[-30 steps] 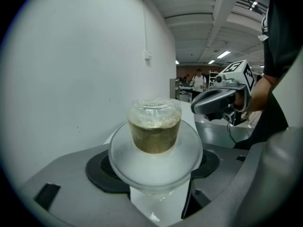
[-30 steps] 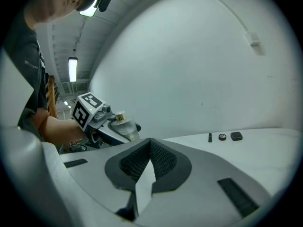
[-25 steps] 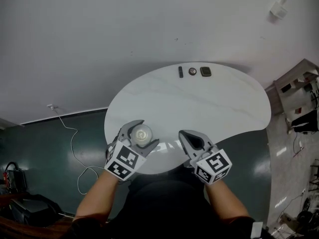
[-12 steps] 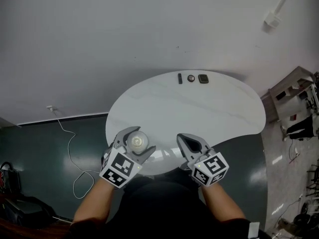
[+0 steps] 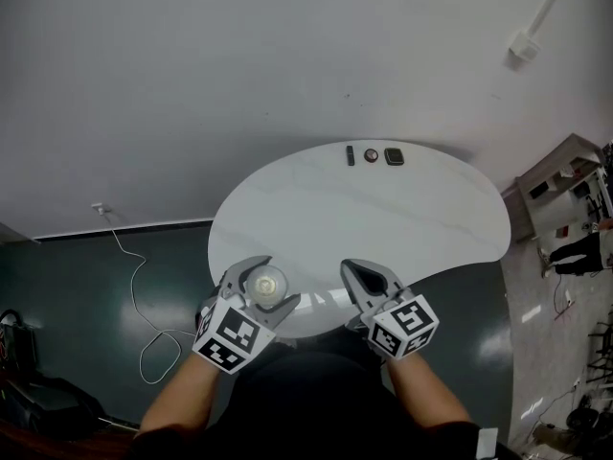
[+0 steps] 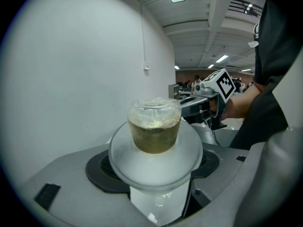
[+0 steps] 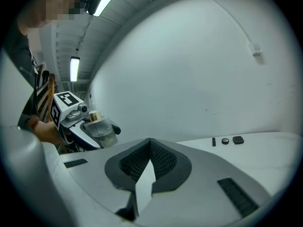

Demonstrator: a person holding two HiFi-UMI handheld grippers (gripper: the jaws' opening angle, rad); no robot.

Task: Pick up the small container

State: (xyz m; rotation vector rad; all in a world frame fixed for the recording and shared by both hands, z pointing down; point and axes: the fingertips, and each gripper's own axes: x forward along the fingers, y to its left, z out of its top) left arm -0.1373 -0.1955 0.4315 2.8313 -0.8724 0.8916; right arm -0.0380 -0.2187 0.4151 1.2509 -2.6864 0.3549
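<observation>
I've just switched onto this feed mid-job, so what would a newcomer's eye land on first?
The left hand-held gripper is shut on the small container, a clear one, over the white table's near edge. The right hand-held gripper sits beside it, shut and empty. Three small dark items lie at the table's far edge.

No words, numbers or brands readable, small container point(image 6: 154, 126) shows no legible label, only black-and-white square patterns on the cubes of left gripper point(image 5: 273, 278) and right gripper point(image 5: 356, 274)

White table point(image 5: 402, 218), three small objects point(image 5: 372, 155)
</observation>
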